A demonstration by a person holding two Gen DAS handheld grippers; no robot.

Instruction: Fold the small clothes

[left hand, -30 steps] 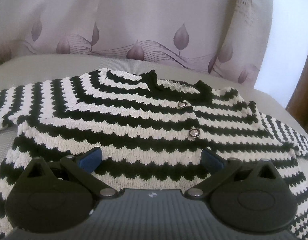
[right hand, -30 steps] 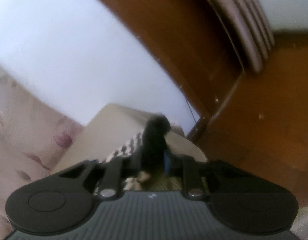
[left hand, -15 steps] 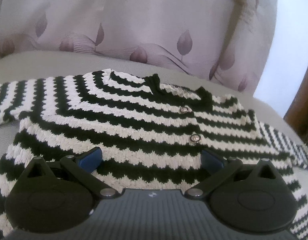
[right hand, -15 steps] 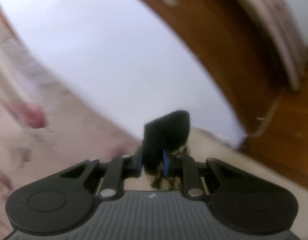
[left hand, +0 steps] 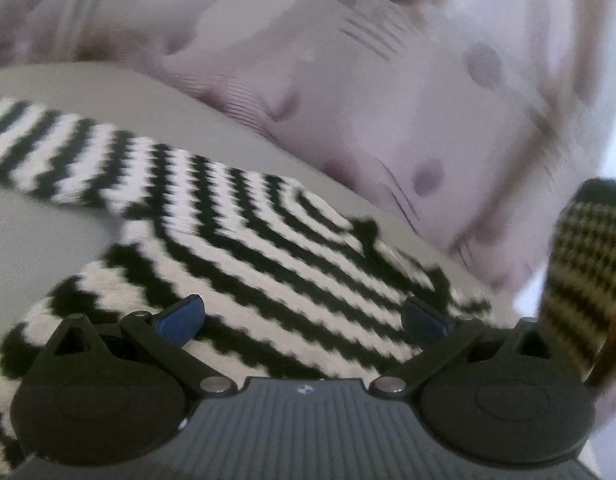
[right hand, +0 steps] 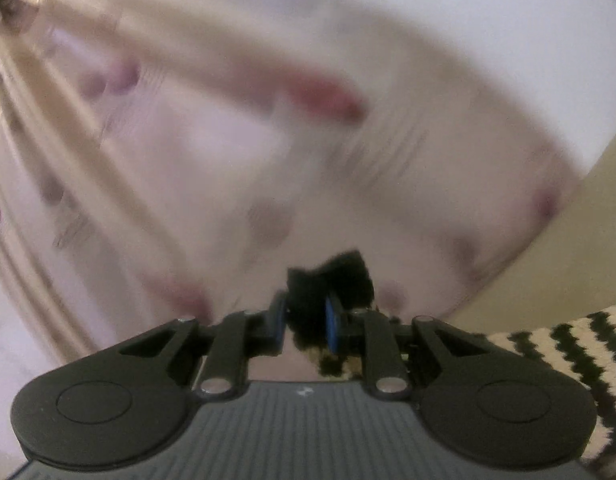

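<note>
A black-and-white striped knit cardigan (left hand: pixel 267 240) lies flat on the grey cushion (left hand: pixel 39 240). My left gripper (left hand: pixel 303 318) is open just above its lower body, empty. Its left sleeve (left hand: pixel 67 152) stretches out to the left. My right gripper (right hand: pixel 305 320) is shut on the black cuff (right hand: pixel 340 276) of the right sleeve, which it holds lifted; that raised sleeve shows at the right edge of the left wrist view (left hand: pixel 584 272). More of the striped knit shows at the lower right of the right wrist view (right hand: pixel 580 352).
A pale lilac backrest fabric with leaf print (left hand: pixel 348 80) rises behind the cushion and also fills the right wrist view (right hand: pixel 227 160). A brown wooden edge (left hand: pixel 612 340) shows at the far right. Both views are blurred by motion.
My right gripper has swung leftward with the sleeve cuff, from facing the wooden door to facing the backrest. The left gripper has turned left, still open over the cardigan; the lifted sleeve has entered its view.
</note>
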